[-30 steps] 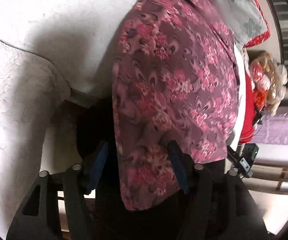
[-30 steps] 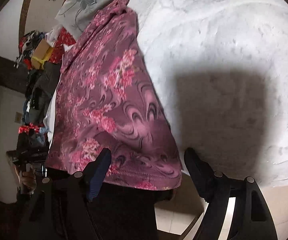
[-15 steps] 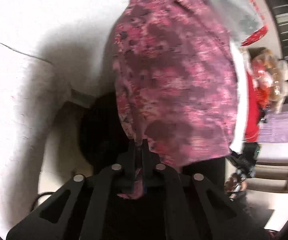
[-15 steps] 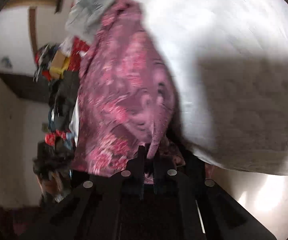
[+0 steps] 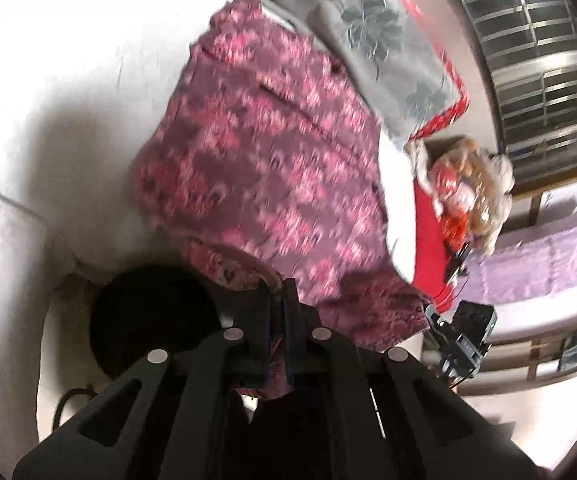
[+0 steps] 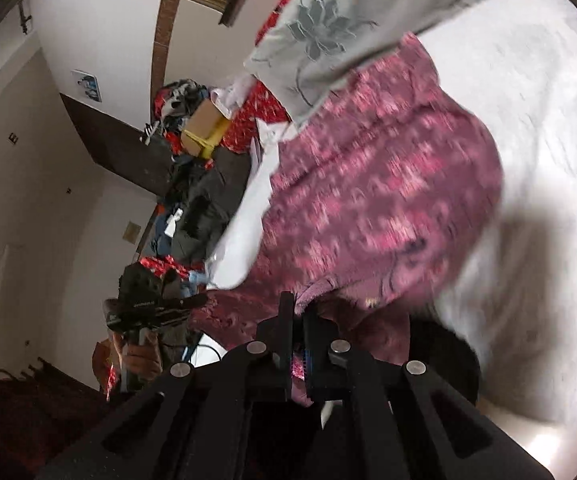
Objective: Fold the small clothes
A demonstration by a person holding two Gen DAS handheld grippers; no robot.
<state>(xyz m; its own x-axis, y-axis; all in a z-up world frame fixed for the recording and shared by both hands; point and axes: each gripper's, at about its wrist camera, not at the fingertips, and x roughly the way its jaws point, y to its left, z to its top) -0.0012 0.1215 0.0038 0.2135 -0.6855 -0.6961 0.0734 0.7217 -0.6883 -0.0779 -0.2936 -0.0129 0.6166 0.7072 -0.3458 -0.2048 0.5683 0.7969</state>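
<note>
A maroon garment with pink flowers (image 5: pixel 272 168) lies on a white bed (image 5: pixel 68 80). My left gripper (image 5: pixel 277 300) is shut on its near hem, which is lifted and curled up. In the right wrist view the same garment (image 6: pixel 388 184) spreads over the bed (image 6: pixel 536 152), and my right gripper (image 6: pixel 297 312) is shut on the other near corner of the hem, also lifted. Both views are blurred by motion.
A grey flowered pillow with red trim (image 5: pixel 368 40) lies at the garment's far end, also in the right wrist view (image 6: pixel 328 28). A pile of clutter and a stuffed toy (image 5: pixel 468 192) sit beside the bed. A dark round object (image 5: pixel 148 320) is below the bed edge.
Both grippers went from open around the hem to shut on it. They have since lifted the hem and carried it up over the garment.
</note>
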